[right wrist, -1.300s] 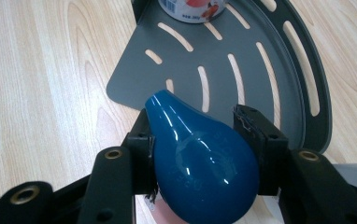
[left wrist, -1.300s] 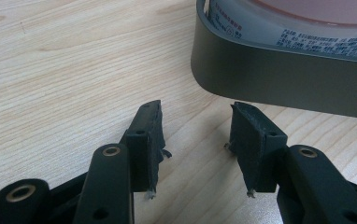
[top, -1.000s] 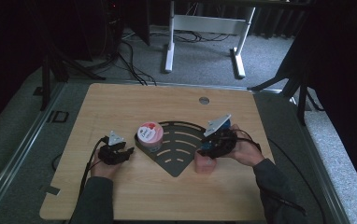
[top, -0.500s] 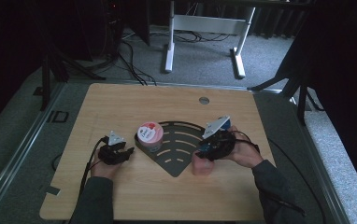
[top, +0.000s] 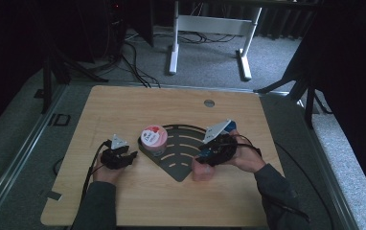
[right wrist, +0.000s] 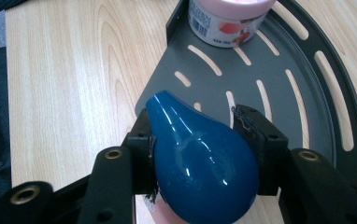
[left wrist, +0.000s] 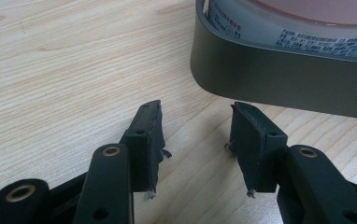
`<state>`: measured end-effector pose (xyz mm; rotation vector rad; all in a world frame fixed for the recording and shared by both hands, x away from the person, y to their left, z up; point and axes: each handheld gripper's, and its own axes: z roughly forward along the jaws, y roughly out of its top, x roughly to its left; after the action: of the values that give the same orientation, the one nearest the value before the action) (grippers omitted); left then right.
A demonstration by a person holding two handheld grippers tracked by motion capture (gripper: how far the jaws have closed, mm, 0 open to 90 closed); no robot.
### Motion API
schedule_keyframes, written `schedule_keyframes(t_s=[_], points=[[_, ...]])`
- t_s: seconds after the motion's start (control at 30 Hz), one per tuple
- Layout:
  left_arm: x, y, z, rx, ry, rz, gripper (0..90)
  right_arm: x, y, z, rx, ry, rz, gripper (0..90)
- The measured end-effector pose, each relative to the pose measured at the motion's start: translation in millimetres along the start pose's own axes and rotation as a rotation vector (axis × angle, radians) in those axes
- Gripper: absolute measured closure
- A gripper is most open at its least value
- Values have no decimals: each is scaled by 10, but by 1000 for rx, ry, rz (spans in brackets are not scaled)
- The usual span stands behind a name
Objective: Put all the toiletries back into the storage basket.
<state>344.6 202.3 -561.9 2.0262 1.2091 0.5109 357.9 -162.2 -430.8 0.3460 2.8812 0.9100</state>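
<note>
Right gripper view: right gripper [right wrist: 200, 140] clamped on a glossy blue bulb-shaped thing [right wrist: 200, 163], 2 black pads pressed against its wide sides, narrow end pointed toward the table ahead. Beyond it, a dark grey slotted tray [right wrist: 279, 70], fan-shaped, flat on the wooden table [right wrist: 74, 70]. At the tray's far corner, a pink-lidded tub [right wrist: 228, 18] tucked against the raised wall.

High view: same right gripper [top: 209, 154] held over the near edge of the tray [top: 176, 165], something pale pink directly beneath it, too blurred to identify. Left gripper [top: 132, 156] low over the table just left of the tray, apart from the tub [top: 153, 137].

Left gripper view: left gripper [left wrist: 196, 133] spread, bare wood between its 2 pads, tray wall [left wrist: 279, 84] just ahead, not touched.
</note>
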Motion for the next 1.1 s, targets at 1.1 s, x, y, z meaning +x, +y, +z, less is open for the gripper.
schedule_keyframes(t_s=[1.1], points=[[0,0,-1,0,-3,0,538,22,297,185,-20,25,-22,539]])
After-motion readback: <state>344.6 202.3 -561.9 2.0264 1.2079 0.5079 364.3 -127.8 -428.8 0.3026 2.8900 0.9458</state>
